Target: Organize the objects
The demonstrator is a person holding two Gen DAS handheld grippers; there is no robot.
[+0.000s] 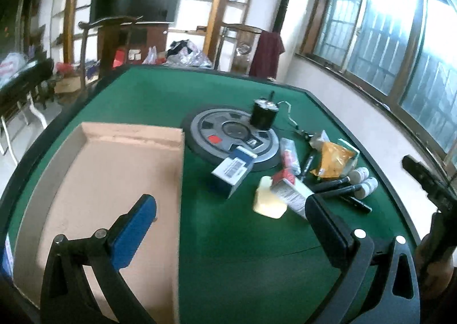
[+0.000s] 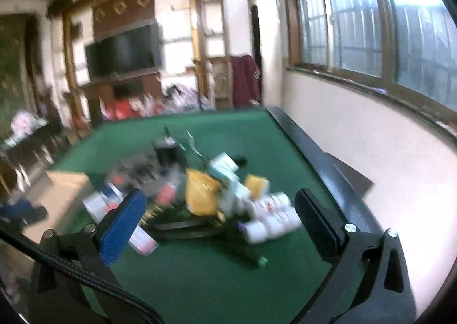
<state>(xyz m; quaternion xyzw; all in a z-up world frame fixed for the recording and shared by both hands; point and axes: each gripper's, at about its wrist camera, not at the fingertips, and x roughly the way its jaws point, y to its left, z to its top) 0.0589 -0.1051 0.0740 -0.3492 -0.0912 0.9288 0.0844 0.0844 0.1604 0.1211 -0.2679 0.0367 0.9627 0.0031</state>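
Observation:
An open cardboard box lies on the left of the green table. To its right is a pile: a blue-white carton, a pale yellow bottle, a red-white carton, a yellow pouch, black markers and white bottles. My left gripper is open and empty, above the table in front of the pile. My right gripper is open and empty, hovering before the blurred pile: yellow pouch, white bottles. The right gripper also shows in the left wrist view.
A round grey disc with a black cylinder on it sits mid-table, with a thin wire behind. The table has a raised dark rim. A wall with windows runs along the right. Chairs and clutter stand behind the table.

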